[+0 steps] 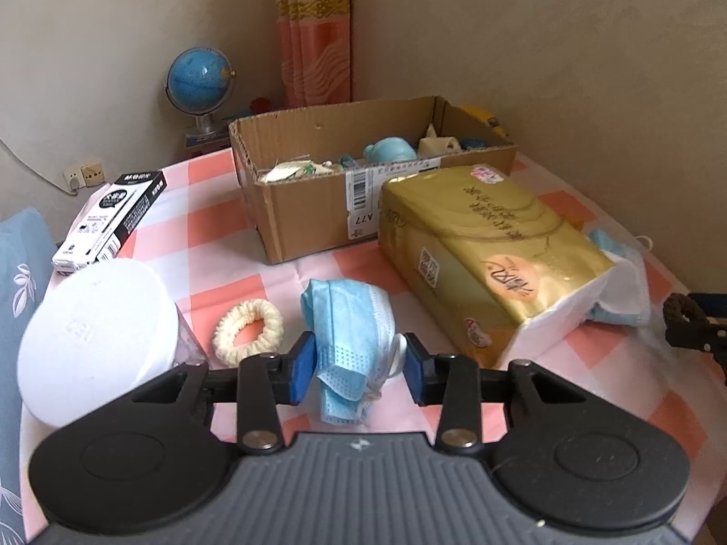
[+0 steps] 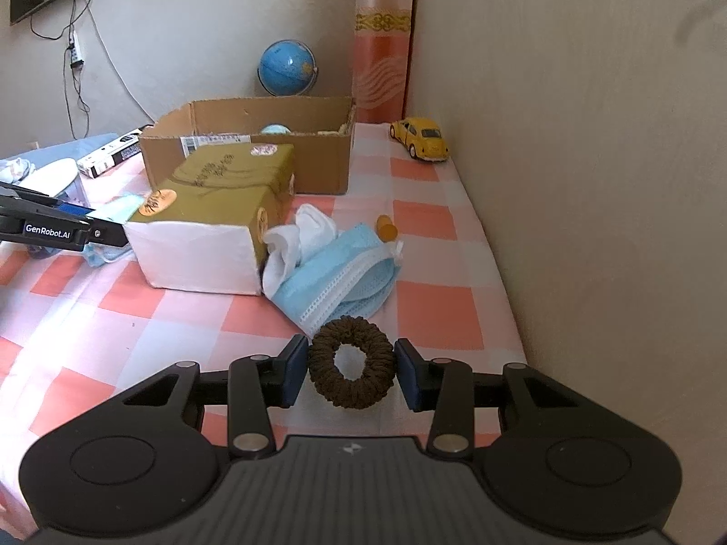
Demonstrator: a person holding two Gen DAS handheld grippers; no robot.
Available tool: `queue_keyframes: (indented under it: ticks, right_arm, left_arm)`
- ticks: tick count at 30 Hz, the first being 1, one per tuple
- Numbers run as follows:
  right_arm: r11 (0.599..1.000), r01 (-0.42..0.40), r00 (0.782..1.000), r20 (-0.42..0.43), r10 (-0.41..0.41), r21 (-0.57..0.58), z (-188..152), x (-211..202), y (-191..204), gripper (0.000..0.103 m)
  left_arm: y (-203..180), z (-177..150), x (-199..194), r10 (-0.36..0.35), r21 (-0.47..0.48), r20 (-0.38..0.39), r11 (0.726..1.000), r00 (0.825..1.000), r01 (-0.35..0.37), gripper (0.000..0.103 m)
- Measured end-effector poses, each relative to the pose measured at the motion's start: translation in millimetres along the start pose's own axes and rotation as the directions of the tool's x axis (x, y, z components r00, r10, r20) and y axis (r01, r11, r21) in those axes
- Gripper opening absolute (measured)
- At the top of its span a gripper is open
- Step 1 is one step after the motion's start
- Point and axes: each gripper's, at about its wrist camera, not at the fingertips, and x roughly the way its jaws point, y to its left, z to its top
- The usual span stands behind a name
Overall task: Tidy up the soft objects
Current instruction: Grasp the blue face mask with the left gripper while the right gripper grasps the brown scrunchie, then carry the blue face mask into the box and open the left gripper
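My left gripper [image 1: 359, 372] is shut on a crumpled blue face mask [image 1: 347, 340], which hangs between its blue pads just above the checked tablecloth. My right gripper [image 2: 349, 374] is shut on a brown scrunchie [image 2: 351, 363], held upright between its pads. A cream scrunchie [image 1: 248, 330] lies left of the held mask. A second pile of blue masks [image 2: 338, 274] and a white cloth [image 2: 300, 238] lie beside the gold tissue pack [image 2: 213, 213]. The open cardboard box [image 1: 318, 200] at the back holds several soft things.
A white round lid [image 1: 97, 340] and a black-and-white carton [image 1: 111, 218] sit at the left. A yellow toy car [image 2: 420, 138] stands by the wall on the right. A globe [image 1: 200, 81] stands behind the box. A small orange thing [image 2: 386, 227] lies past the masks.
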Motion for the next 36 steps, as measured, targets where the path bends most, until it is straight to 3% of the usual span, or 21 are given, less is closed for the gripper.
queue_keyframes:
  ticks: [8,9,11,12,15,18,20,26,36]
  right_arm:
    - [1.0,-0.009,1.0,0.027,0.01,-0.026,9,-15,1,0.047]
    - [1.0,-0.013,1.0,0.027,0.013,-0.024,9,-14,2,0.047]
    - [1.0,-0.02,0.999,0.026,0.02,-0.018,9,-13,3,0.047]
    - [1.0,-0.022,0.999,0.026,0.023,-0.016,9,-13,3,0.047]
    - [1.0,-0.024,0.999,0.023,0.024,-0.013,8,-13,5,0.047]
    - [1.0,-0.02,1.0,0.022,0.02,-0.005,8,-14,4,0.047]
    - [1.0,-0.017,1.0,0.022,0.017,0.0,8,-14,2,0.047]
    - [1.0,-0.011,1.0,0.023,0.011,0.004,10,-14,-1,0.047]
    - [0.999,-0.032,0.999,0.039,0.032,-0.008,15,-17,1,0.047]
  left_arm:
    - [0,12,-23,-0.021,0.044,0.033,0.999,0.999,0.02,0.041]
    - [0,13,-21,-0.019,0.047,0.032,0.999,0.999,0.018,0.043]
    - [-2,13,-16,-0.013,0.055,0.035,0.998,0.999,0.011,0.066]
    - [-3,13,-11,0.003,0.06,0.043,0.998,0.999,-0.006,0.068]
    - [-6,14,7,0.022,0.071,0.022,0.997,1.0,-0.023,0.066]
    - [-8,14,19,0.032,0.076,0.009,0.997,0.999,-0.032,0.055]
    - [-7,14,25,0.034,0.07,-0.001,0.997,0.999,-0.034,0.042]
    - [-2,14,24,0.013,0.046,-0.017,0.999,1.0,-0.012,0.027]
    - [10,29,-8,-0.035,0.025,0.005,0.999,0.999,0.035,0.024]
